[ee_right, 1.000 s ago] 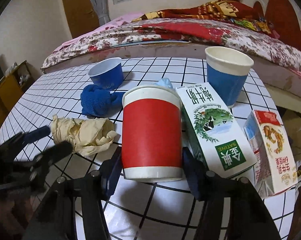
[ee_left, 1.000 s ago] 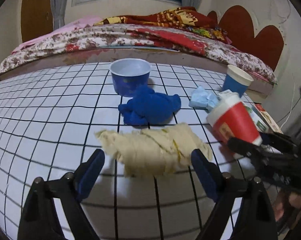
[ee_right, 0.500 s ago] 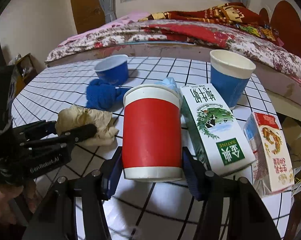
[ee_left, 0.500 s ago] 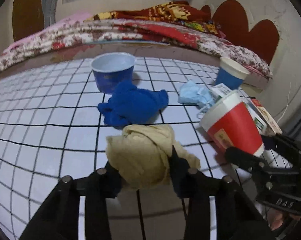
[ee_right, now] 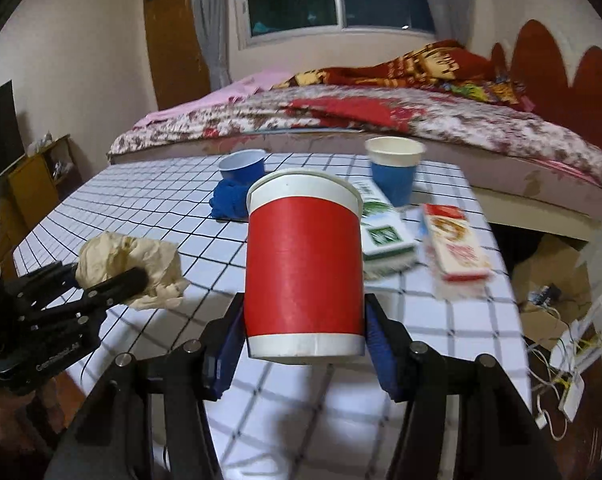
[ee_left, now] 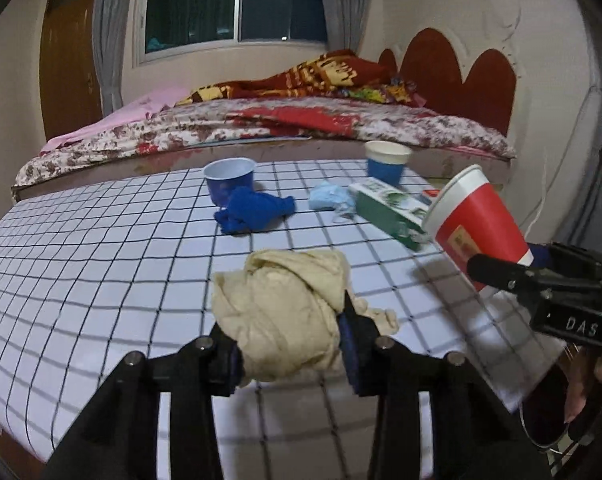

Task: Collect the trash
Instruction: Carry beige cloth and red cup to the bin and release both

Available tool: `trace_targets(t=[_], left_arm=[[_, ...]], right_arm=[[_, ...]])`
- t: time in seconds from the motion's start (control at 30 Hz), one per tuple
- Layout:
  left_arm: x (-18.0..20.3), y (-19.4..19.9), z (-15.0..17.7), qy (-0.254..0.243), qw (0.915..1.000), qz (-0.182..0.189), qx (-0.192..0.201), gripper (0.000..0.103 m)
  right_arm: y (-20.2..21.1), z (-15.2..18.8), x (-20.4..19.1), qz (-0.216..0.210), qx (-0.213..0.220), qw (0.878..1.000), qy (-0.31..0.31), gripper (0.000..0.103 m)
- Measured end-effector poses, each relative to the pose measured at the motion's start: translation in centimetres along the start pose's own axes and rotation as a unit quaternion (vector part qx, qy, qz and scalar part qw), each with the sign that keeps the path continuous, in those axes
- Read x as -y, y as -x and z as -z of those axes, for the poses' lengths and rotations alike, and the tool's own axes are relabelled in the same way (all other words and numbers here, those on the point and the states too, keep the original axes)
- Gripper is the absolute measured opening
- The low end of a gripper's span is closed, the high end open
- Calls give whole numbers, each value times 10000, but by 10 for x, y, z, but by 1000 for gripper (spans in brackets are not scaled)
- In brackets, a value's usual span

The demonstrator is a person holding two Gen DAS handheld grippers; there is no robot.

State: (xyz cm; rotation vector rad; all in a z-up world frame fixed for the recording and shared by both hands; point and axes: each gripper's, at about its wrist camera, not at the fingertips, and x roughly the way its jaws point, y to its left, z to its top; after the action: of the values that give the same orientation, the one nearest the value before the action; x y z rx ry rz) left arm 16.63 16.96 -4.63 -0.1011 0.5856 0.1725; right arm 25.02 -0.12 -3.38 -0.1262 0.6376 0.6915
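Altogether three cups: red cup (ee_right: 304,276) clamped in right gripper (ee_right: 305,340) fingers above table (ee_left: 101,264), two blue on it. Two cartons. Left gripper (ee_left: 287,340) fingers clamped on rag (ee_left: 285,312).

Floral-covered bed (ee_left: 261,128) under dark window (ee_left: 237,4) (grey curtains (ee_left: 109,32)), wooden door (ee_left: 69,56) beside.

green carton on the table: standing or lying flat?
Lying flat. The green carton rests on a long side on the checked table, printed face up, behind the red cup and beside the upright blue cup.
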Motion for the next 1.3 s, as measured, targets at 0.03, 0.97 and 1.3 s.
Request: trace_targets(t=[0.03,0.97,1.3], left_arm=[[4,5,3,2,10000,20,34,40],[228,50,42,-1361,9704,1995,13,40],[297,56,69,-1768,9521,2479,-266,40]], right_arm=[[10,5,3,52,63,10000,-13,58],[197,166,182,2111,30,9631,-1669,58],[231,215,203,2409,-167,9531,-1823,58]])
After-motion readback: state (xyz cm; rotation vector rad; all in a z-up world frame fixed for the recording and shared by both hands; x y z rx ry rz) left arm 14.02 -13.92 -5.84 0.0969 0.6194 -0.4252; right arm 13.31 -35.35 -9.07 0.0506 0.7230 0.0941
